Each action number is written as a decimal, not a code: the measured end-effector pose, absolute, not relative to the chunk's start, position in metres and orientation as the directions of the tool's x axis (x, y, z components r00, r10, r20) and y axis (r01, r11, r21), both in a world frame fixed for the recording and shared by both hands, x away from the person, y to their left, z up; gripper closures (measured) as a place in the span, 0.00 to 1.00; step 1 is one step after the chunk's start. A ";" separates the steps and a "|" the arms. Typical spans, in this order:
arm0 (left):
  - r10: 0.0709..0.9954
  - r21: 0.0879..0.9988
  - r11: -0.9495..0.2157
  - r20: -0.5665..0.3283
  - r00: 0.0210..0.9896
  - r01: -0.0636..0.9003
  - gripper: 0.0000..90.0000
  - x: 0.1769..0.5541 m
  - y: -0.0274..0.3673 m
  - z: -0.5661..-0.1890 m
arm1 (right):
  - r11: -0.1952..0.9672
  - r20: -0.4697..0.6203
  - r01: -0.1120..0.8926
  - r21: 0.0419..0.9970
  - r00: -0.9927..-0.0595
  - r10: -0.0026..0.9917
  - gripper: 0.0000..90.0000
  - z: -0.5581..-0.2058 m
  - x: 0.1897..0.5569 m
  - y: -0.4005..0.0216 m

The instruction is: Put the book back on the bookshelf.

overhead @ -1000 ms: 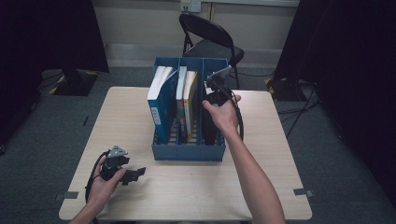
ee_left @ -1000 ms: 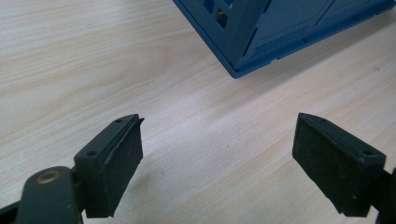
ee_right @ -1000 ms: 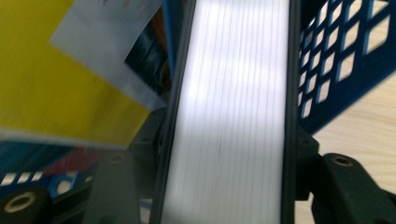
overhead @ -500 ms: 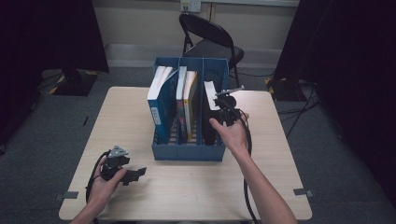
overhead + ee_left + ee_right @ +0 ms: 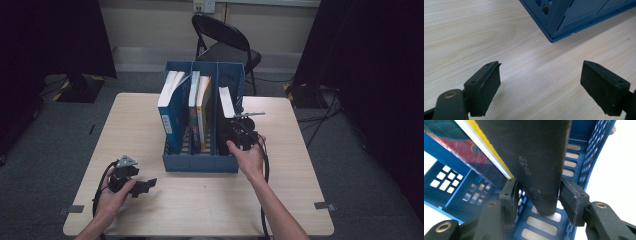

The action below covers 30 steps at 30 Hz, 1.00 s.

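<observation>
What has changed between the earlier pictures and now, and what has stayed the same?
The right tongs sank from above the blue file rack into its right compartment, lowering the dark book; their jaws have just been closing, with the book between them. The left tongs stayed open over the table; the rack and other books kept still.

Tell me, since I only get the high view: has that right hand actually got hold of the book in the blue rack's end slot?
Observer: It looks so. In the right gripper view the right tongs have just been closing, and the dark book stands between their pads, which seem to press both its sides.
Visitor: And the other hand, is it holding anything?
Observer: No. In the left gripper view the left tongs gape wide over the bare table, with nothing between them.
</observation>
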<state>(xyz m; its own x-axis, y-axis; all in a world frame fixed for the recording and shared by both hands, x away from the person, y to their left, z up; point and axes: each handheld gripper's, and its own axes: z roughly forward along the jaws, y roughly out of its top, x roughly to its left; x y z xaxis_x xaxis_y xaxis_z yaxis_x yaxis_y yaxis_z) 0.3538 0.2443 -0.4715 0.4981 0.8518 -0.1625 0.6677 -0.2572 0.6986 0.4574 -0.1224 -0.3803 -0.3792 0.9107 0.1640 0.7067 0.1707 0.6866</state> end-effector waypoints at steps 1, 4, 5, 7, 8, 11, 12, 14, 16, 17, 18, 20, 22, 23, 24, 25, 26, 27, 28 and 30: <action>0.852 0.698 -0.253 -0.167 0.496 0.670 0.18 0.354 0.245 -0.472 | 0.184 0.146 0.697 0.693 -0.386 0.911 0.56 -0.380 0.457 -0.120; 0.851 0.700 -0.256 -0.164 0.499 0.667 0.18 0.353 0.246 -0.471 | 0.192 0.131 0.692 0.695 -0.386 0.913 0.56 -0.380 0.459 -0.115; 0.852 0.703 -0.248 -0.168 0.495 0.666 0.18 0.353 0.245 -0.471 | 0.191 0.132 0.691 0.697 -0.386 0.913 0.56 -0.380 0.461 -0.115; 0.852 0.701 -0.251 -0.168 0.496 0.667 0.18 0.353 0.246 -0.471 | 0.173 0.142 0.681 0.711 -0.381 0.913 0.56 -0.381 0.463 -0.116; 0.850 0.696 -0.257 -0.167 0.500 0.670 0.18 0.354 0.247 -0.471 | 0.177 0.140 0.678 0.714 -0.385 0.912 0.56 -0.382 0.465 -0.116; 0.852 0.692 -0.256 -0.168 0.495 0.675 0.18 0.356 0.246 -0.473 | 0.176 0.145 0.678 0.714 -0.389 0.910 0.56 -0.381 0.471 -0.116; 0.857 0.690 -0.248 -0.171 0.486 0.680 0.18 0.356 0.246 -0.474 | 0.176 0.144 0.678 0.714 -0.389 0.910 0.56 -0.381 0.473 -0.115; 0.854 0.692 -0.253 -0.170 0.493 0.676 0.18 0.356 0.246 -0.473 | 0.182 0.135 0.672 0.718 -0.391 0.911 0.56 -0.381 0.476 -0.114; 0.853 0.694 -0.255 -0.167 0.495 0.673 0.18 0.355 0.245 -0.473 | 0.177 0.135 0.665 0.726 -0.390 0.911 0.56 -0.382 0.479 -0.112; 0.853 0.694 -0.257 -0.165 0.496 0.673 0.18 0.355 0.245 -0.473 | 0.176 0.135 0.665 0.725 -0.388 0.912 0.56 -0.382 0.480 -0.111; 0.853 0.694 -0.256 -0.165 0.496 0.673 0.18 0.355 0.245 -0.473 | 0.176 0.133 0.663 0.728 -0.388 0.912 0.56 -0.383 0.482 -0.110; 0.852 0.697 -0.255 -0.166 0.497 0.670 0.18 0.355 0.245 -0.472 | 0.179 0.132 0.658 0.732 -0.394 0.910 0.56 -0.383 0.484 -0.110; 0.851 0.697 -0.254 -0.168 0.497 0.671 0.18 0.354 0.245 -0.472 | 0.182 0.132 0.654 0.734 -0.401 0.907 0.55 -0.383 0.486 -0.108; 0.852 0.697 -0.254 -0.168 0.496 0.671 0.18 0.354 0.245 -0.472 | 0.187 0.124 0.649 0.738 -0.403 0.907 0.55 -0.384 0.486 -0.107; 0.851 0.697 -0.257 -0.165 0.498 0.669 0.18 0.354 0.245 -0.472 | 0.186 0.122 0.648 0.739 -0.400 0.908 0.55 -0.384 0.485 -0.105; 0.850 0.699 -0.257 -0.164 0.500 0.667 0.18 0.353 0.245 -0.471 | 0.189 0.118 0.647 0.738 -0.400 0.909 0.55 -0.384 0.485 -0.105; 0.850 0.700 -0.258 -0.162 0.500 0.666 0.18 0.353 0.245 -0.471 | 0.191 0.118 0.646 0.739 -0.404 0.907 0.55 -0.384 0.485 -0.105; 0.851 0.702 -0.259 -0.159 0.501 0.663 0.18 0.353 0.245 -0.471 | 0.191 0.123 0.645 0.739 -0.408 0.904 0.54 -0.384 0.486 -0.106; 0.851 0.702 -0.259 -0.159 0.500 0.664 0.18 0.353 0.246 -0.471 | 0.192 0.125 0.645 0.740 -0.412 0.902 0.54 -0.384 0.486 -0.107; 0.850 0.700 -0.256 -0.166 0.500 0.667 0.18 0.352 0.246 -0.471 | 0.190 0.126 0.643 0.742 -0.412 0.902 0.54 -0.385 0.486 -0.107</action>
